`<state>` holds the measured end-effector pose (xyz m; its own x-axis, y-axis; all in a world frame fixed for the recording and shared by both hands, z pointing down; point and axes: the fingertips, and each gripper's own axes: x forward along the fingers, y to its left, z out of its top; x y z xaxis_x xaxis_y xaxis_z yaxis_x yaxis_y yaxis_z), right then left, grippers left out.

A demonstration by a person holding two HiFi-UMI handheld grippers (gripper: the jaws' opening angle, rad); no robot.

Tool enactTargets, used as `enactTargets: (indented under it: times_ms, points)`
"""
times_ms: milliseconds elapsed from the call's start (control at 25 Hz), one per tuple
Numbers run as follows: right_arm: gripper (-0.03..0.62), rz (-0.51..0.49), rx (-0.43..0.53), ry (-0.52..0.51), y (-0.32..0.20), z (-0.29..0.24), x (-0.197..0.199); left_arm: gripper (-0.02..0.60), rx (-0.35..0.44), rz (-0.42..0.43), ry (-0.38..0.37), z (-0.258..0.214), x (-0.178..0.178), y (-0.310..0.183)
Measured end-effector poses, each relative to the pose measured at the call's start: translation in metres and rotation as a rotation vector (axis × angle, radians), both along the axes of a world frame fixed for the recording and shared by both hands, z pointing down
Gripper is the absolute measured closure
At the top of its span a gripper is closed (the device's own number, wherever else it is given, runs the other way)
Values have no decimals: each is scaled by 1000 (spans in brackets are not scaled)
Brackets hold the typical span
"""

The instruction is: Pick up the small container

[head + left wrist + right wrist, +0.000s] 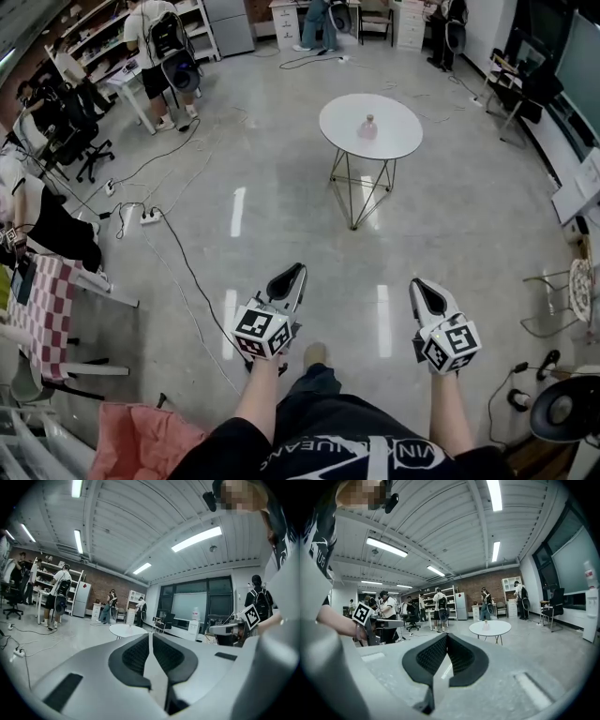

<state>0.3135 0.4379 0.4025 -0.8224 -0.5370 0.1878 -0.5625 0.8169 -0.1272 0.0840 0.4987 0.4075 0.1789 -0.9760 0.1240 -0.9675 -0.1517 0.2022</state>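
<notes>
A small pink container (368, 127) stands upright near the middle of a round white table (403, 141) several steps ahead; it shows small on that table (497, 629) in the right gripper view as a pale bottle (485, 625). My left gripper (299, 270) hangs low at the left over the floor, jaws together and empty. My right gripper (418, 284) hangs at the right, also shut with nothing in it. Both are far from the table. In the left gripper view the table (125, 630) is a white disc beyond the closed jaws (150, 635).
Polished grey floor lies between me and the table. A power strip with cables (150, 217) trails at the left. A checkered-cloth table (42, 309) and pink cushion (141, 441) sit at lower left. People, shelves (89, 37) and chairs line the far wall.
</notes>
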Motion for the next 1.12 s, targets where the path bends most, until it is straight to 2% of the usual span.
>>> enactTargets:
  times_ms: [560,760,920,1120]
  points:
    - [588,109,-17,-81,-71,9,-74,554,4,80,-12,4,-81,-86]
    - [588,92,-7,-48,-78,8,-83,554,2,81,4,8,-88,-95]
    - [588,124,-30,-68,-96,9,-80,554,6,98,6,9,-84,-104]
    - [588,127,-52,-83,-118,16,-96,554,-4,86,11,13,-101,-116]
